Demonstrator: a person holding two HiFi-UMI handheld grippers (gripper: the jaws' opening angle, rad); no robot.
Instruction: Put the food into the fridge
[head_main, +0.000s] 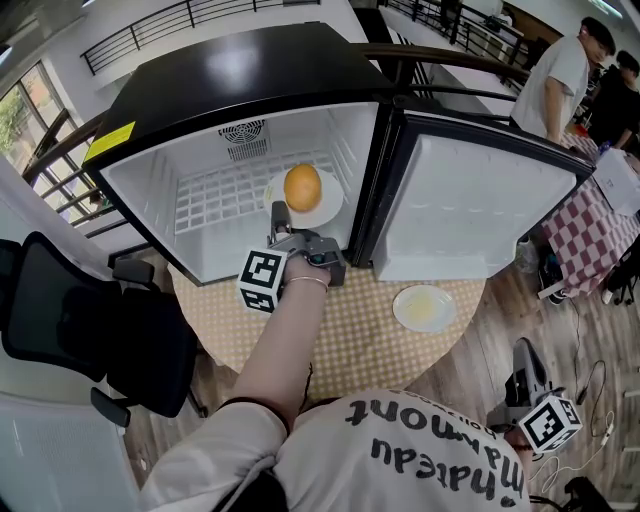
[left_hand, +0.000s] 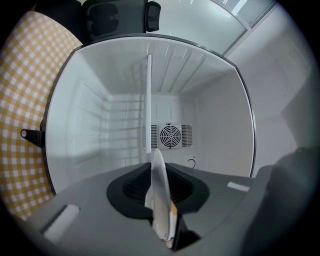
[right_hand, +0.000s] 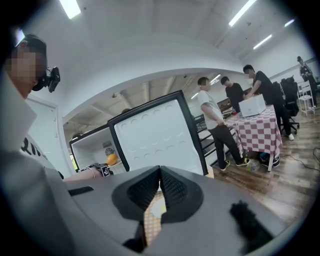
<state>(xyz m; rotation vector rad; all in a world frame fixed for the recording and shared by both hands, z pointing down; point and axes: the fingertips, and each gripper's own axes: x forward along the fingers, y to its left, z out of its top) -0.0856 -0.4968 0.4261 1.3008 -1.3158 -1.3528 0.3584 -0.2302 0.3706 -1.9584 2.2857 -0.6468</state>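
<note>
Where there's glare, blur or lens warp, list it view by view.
Head view: ceiling-light glare on the black fridge top. Left gripper view: fisheye bows the fridge walls, corners go black, the close-up plate is soft. Right gripper view: same warp and dark corners.

The fridge (head_main: 250, 100) stood open, its door (head_main: 470, 210) wide to the fridge's right, leaving the mouth unblocked. Inside the fridge, the wire shelf (head_main: 215, 195) lay bare left of the plate (head_main: 325, 208) bearing the orange (head_main: 302, 187). The left gripper (head_main: 278, 215), jaws clamped on that plate's rim, filled the front middle. Before the fridge's door a second plate (head_main: 424, 307) sat on the desk (head_main: 350, 340).
</note>
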